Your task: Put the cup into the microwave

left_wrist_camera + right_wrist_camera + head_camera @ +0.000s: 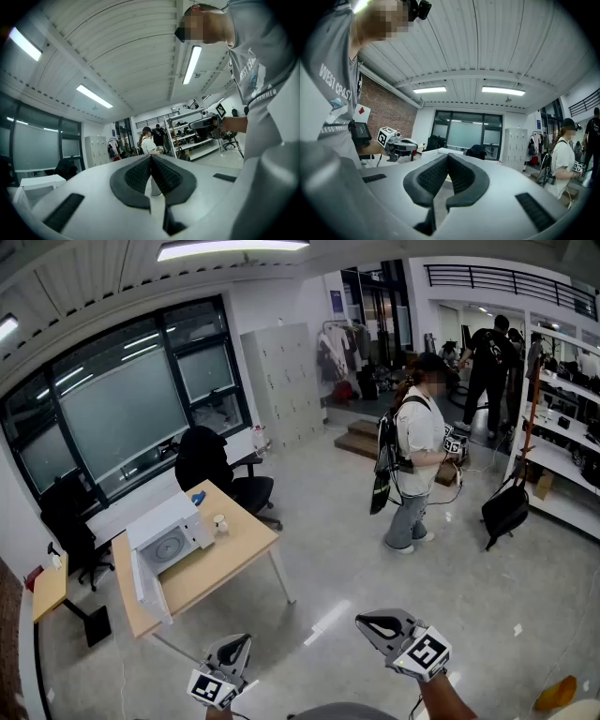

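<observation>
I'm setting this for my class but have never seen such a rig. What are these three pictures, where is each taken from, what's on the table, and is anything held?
No robot: a person carries a two-jaw tool in each hand. The head view, from a camera on their head, shows the left tool and right tool low in the picture. The other two views come from cameras riding on each tool, looking along its jaws. Both tools are shut and hold nothing. Further off, a wooden table bears a white microwave with its door open and what is probably the cup, small and pale.
</observation>
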`<action>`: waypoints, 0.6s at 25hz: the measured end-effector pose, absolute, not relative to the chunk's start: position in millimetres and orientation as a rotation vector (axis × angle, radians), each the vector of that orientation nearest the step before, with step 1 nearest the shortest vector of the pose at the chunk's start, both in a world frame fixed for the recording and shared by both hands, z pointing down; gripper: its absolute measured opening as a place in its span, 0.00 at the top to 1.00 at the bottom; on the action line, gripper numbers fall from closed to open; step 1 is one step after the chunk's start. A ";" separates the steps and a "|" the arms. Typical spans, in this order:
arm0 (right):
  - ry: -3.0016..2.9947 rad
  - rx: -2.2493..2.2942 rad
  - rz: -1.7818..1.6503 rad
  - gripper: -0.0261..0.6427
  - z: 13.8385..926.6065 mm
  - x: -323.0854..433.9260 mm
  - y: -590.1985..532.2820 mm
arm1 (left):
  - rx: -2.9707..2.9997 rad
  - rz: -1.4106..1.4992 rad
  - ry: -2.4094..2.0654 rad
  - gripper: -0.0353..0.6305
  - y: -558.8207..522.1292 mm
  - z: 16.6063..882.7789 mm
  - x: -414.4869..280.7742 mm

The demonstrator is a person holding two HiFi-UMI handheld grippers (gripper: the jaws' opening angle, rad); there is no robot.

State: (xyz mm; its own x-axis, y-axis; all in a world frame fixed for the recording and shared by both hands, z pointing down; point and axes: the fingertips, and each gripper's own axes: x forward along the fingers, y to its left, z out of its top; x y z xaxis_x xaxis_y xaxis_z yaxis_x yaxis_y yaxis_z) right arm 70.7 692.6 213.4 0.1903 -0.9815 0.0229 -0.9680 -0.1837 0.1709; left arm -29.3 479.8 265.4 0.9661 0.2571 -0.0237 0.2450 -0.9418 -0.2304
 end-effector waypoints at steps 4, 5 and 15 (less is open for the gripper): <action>-1.896 2.309 -0.148 0.93 211.6 72.0 695.5 | -2.893 0.090 -0.386 0.92 484.7 262.0 -26.4; -1.896 2.309 -0.149 0.93 211.4 72.0 696.3 | -2.895 0.091 -0.389 0.92 486.2 261.0 -26.0; -1.893 2.326 -0.135 0.93 216.3 69.8 701.1 | -2.889 0.080 -0.392 0.92 491.4 262.9 -30.0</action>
State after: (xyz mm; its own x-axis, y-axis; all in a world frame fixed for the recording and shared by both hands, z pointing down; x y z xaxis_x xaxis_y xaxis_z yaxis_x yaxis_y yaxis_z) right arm 69.8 701.1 216.3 0.2045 -0.9787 0.0182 -0.9662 -0.1988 0.1638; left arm -30.0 491.4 262.9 0.9629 0.2689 -0.0239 0.2566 -0.9393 -0.2279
